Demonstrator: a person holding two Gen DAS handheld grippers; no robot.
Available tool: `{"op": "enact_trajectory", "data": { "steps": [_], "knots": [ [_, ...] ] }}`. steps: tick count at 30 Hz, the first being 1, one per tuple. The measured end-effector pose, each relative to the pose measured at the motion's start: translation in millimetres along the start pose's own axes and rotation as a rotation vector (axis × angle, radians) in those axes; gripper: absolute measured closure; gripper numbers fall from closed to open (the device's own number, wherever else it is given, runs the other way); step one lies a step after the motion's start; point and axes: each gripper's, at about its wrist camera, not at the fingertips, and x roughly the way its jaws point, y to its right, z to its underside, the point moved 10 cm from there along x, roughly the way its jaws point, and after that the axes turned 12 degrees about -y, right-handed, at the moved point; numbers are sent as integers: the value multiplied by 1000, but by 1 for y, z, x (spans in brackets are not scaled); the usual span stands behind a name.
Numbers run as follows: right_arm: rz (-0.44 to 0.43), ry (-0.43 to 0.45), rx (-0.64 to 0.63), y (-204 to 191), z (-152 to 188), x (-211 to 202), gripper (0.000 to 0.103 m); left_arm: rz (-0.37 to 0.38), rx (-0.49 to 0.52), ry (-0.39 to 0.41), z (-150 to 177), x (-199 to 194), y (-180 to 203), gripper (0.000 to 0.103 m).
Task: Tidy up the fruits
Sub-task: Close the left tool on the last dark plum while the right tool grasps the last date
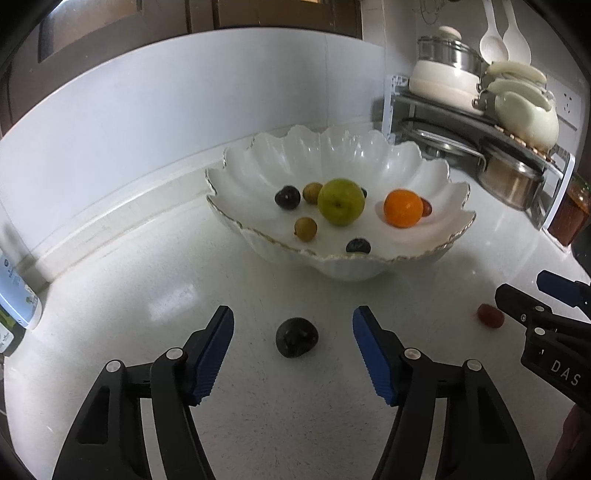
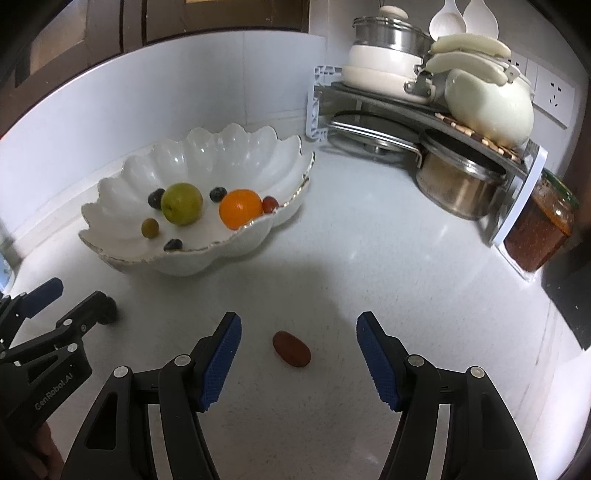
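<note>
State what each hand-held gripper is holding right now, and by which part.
Nothing is held. The left hand-held gripper stands open around a dark fruit on the counter, pads clear of it. The right hand-held gripper stands open around a red date, untouched.

White speckled countertop (image 2: 388, 258) under a white tiled backsplash (image 2: 147, 110), dark wooden cabinets (image 2: 110, 26) above. Far right corner: grey two-tier rack (image 2: 369, 94). Upper tier: cream pot (image 2: 384, 70) topped by a steel steamer with glass lid (image 2: 388, 31), beside it a cream kettle (image 2: 487, 107) on a slatted trivet, cream handles (image 2: 469, 46) lying across the top. Behind, two white spoons (image 2: 448, 18) hanging on the wall. Lower tier: flat glass lid (image 2: 373, 133) and a steel pot (image 2: 458, 184). Just right of the rack, a jar of reddish-orange paste (image 2: 539, 229). Wall socket (image 2: 554, 94) past the kettle. At the left edge, a white labelled bottle (image 1: 14, 291).
</note>
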Motion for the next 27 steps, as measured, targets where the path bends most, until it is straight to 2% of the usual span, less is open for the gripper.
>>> {"op": "enact_trajectory", "data": {
  "steps": [8,11,27],
  "knots": [
    [6,-30,19,1,10,17,37,9,23,-25,5,15,2,39],
    [7,-36,25,1,13,20,37,15,28,-35,7,19,4,43],
    [-5,-54,28,-1,17,31,38,26,12,-57,8,32,5,47]
  ]
}}
